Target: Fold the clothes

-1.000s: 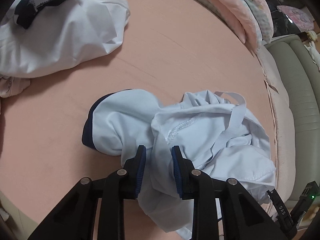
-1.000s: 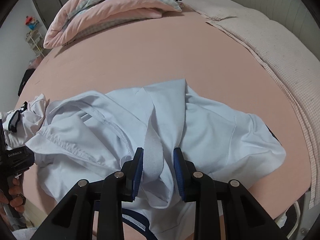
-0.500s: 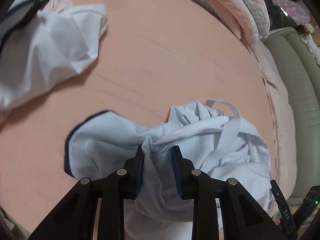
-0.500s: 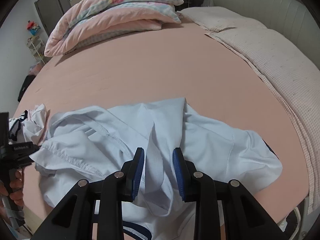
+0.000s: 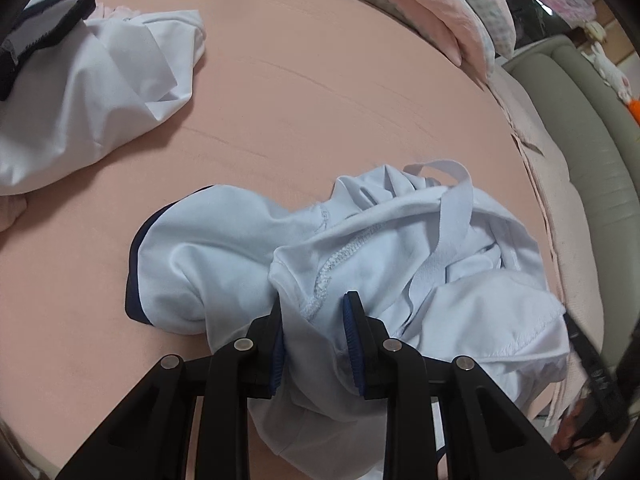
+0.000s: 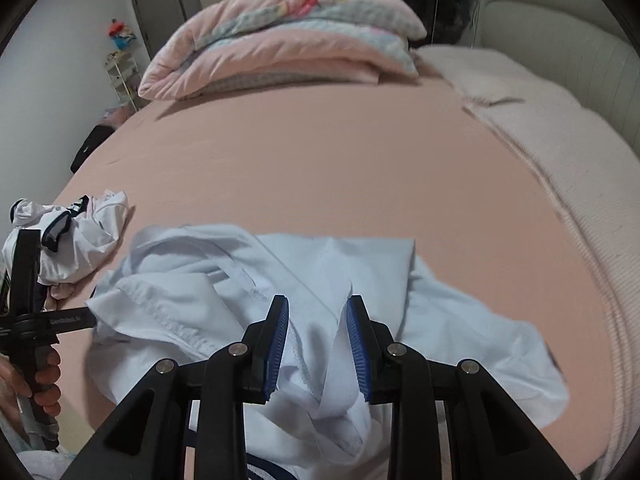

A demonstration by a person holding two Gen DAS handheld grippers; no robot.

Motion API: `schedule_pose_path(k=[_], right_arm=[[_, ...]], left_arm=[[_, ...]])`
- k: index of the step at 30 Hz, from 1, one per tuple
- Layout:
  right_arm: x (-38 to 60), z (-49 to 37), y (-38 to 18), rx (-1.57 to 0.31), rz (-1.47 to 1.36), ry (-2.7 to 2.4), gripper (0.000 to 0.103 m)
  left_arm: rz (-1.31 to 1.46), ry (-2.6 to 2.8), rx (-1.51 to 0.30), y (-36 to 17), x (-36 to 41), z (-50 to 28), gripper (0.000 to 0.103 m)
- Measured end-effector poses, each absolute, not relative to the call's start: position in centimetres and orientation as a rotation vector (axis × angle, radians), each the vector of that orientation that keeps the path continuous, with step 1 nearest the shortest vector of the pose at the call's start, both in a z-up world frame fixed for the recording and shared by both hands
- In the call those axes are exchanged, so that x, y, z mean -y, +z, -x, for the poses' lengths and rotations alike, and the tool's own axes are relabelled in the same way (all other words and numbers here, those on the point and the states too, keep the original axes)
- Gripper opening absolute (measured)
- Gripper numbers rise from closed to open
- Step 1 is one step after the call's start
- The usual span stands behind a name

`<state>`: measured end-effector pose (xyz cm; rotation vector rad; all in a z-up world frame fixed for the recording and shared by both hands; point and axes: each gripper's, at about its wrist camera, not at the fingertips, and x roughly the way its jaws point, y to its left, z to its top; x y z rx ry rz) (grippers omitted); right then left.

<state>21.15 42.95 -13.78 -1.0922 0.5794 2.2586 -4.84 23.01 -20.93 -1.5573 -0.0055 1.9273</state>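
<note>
Currently the bed (image 6: pixel 340 152), under its pink sheet, carries everything; a folded quilt (image 6: pixel 280 40) sits at its far end. My pale blue garment (image 5: pixel 400 248) lies bunched at the near edge of the bed, navy trim (image 5: pixel 134 272) showing on the side toward the second, white garment (image 5: pixel 80 92), which lies crumpled well apart along the same edge.

Both tools are clenched on cloth: left tool (image 5: pixel 316 340) pinches a fold beside an overlocked seam, right tool (image 6: pixel 318 344) pinches a ridge of the same garment.

Step in hand, as I judge it: spreading the bundle flat before any fold. To do well, I should draw the two grips apart evenly, keep the cloth low over the sheet, and free the loose strap (image 5: pixel 448 224) so it does not get trapped inside.

View notes: left wrist alone shows strap and trim; right wrist alone shows the quilt and my hand (image 6: pixel 40 376) on the left tool's handle.
</note>
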Motion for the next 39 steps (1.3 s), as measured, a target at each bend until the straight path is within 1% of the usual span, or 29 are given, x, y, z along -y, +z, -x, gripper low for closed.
schedule_pose_path(k=[4,10,14,15,16,17,18,19,23,26,30,34,35,39], right_arm=[[-44.0,-21.7,-16.3,-0.679,1.155,2.176,0.029],[-43.4,-22.6,-17.3,-0.715,1.141,2.151,0.029],[-43.6,-22.5,-17.4,-0.748,1.136,2.110,0.028],[-43.5,-22.4,-17.3,-0.729,1.148,2.105,0.028],[-43.3,-22.2,-17.1,-0.699,1.161,2.106,0.023],[-43.1,-21.9,-16.8,-0.666,1.174,2.104,0.019],[-42.8,-21.8,-16.6,-0.629,1.188,2.093,0.017],[-42.5,-21.7,-16.4,-0.592,1.193,2.079,0.013],[-41.5,-22.0,-15.2,-0.455,1.181,2.026,0.009],[-41.3,-22.4,-14.6,-0.391,1.175,1.986,0.007],[-41.7,-22.9,-14.2,-0.329,1.171,1.924,0.006],[-42.3,-23.9,-13.6,-0.240,1.161,1.844,0.006],[-42.5,-24.2,-13.6,-0.239,1.163,1.832,0.006],[-44.0,-25.5,-12.5,-0.345,1.111,1.837,0.006]], left_arm=[[1.531,1.943,-0.004,-20.7,-23.1,5.0,0.024],[1.542,1.986,-0.014,-20.9,-23.7,4.9,0.024],[1.569,1.987,0.019,-21.2,-23.8,5.2,0.024],[1.572,1.985,0.030,-21.2,-23.7,5.2,0.023],[1.573,1.987,0.036,-21.2,-23.5,5.2,0.015],[1.570,1.997,0.031,-21.1,-23.4,5.2,0.011],[1.566,2.008,0.026,-21.0,-23.3,5.1,0.010],[1.564,2.017,0.021,-20.8,-23.1,5.0,0.008],[1.507,2.048,0.025,-19.6,-22.2,4.3,0.006],[1.473,2.081,-0.027,-18.7,-22.0,4.1,0.006],[1.469,2.138,-0.106,-18.3,-21.5,4.2,0.006],[1.428,2.182,-0.117,-17.1,-20.0,4.6,0.006],[1.411,2.196,-0.134,-16.7,-19.8,4.6,0.006],[1.370,2.240,-0.211,-15.8,-19.3,4.6,0.006]])
